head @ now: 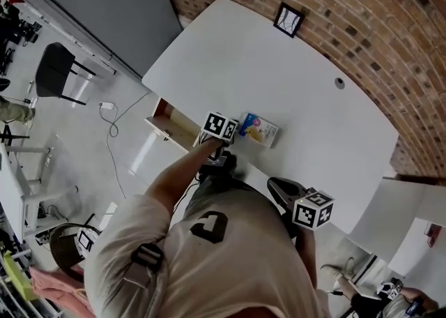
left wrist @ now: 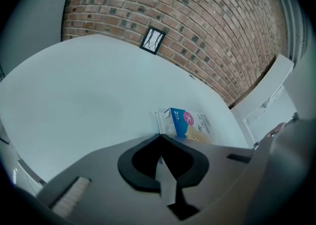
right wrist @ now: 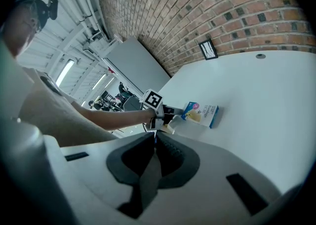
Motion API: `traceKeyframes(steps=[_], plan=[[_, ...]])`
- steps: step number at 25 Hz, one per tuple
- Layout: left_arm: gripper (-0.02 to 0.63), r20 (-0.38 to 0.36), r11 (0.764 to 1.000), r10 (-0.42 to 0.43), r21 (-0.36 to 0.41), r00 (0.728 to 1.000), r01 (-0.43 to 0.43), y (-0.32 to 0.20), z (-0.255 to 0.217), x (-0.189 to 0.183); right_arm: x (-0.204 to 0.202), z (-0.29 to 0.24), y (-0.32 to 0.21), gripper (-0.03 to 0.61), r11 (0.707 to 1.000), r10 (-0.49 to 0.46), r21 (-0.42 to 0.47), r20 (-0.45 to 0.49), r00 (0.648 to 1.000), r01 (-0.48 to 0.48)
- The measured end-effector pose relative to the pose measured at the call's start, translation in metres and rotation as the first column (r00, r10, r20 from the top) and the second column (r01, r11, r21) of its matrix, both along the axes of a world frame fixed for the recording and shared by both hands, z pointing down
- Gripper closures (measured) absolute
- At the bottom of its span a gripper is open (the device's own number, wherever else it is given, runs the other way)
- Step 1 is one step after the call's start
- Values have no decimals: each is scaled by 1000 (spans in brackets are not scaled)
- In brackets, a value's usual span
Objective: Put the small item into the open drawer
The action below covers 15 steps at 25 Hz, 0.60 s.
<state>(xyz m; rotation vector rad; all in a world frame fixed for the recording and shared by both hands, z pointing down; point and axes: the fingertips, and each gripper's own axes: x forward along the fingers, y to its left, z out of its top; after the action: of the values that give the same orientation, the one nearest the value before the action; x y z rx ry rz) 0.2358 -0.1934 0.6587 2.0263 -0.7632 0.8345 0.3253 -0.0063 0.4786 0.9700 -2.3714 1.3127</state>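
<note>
A small blue, white and yellow box point(head: 259, 130) lies flat on the white table point(head: 279, 72) near its front edge. My left gripper point(head: 237, 132) sits at the box's left end. In the left gripper view its jaws point(left wrist: 159, 135) are closed together right on the white end flap of the box point(left wrist: 190, 124). The open drawer point(head: 171, 127) shows its wooden inside just left of that gripper, under the table edge. My right gripper point(head: 274, 184) hangs back off the table's near edge, shut and empty point(right wrist: 154, 137). From there the box point(right wrist: 201, 113) is seen with the left gripper point(right wrist: 170, 113) at its end.
A black-framed card point(head: 288, 19) leans against the brick wall at the table's far side. A cable hole point(head: 339, 82) sits in the tabletop to the right. On the floor to the left are a black chair point(head: 59, 72) and a white cable point(head: 108, 111).
</note>
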Motion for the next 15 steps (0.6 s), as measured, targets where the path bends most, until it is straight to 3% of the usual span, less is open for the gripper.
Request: traceKeyframes(steps=[15], plan=[[609,-23,976,-184,-123,983,180,10,0,-2,0,-6,6,565,997,-64,40,30,998,63]])
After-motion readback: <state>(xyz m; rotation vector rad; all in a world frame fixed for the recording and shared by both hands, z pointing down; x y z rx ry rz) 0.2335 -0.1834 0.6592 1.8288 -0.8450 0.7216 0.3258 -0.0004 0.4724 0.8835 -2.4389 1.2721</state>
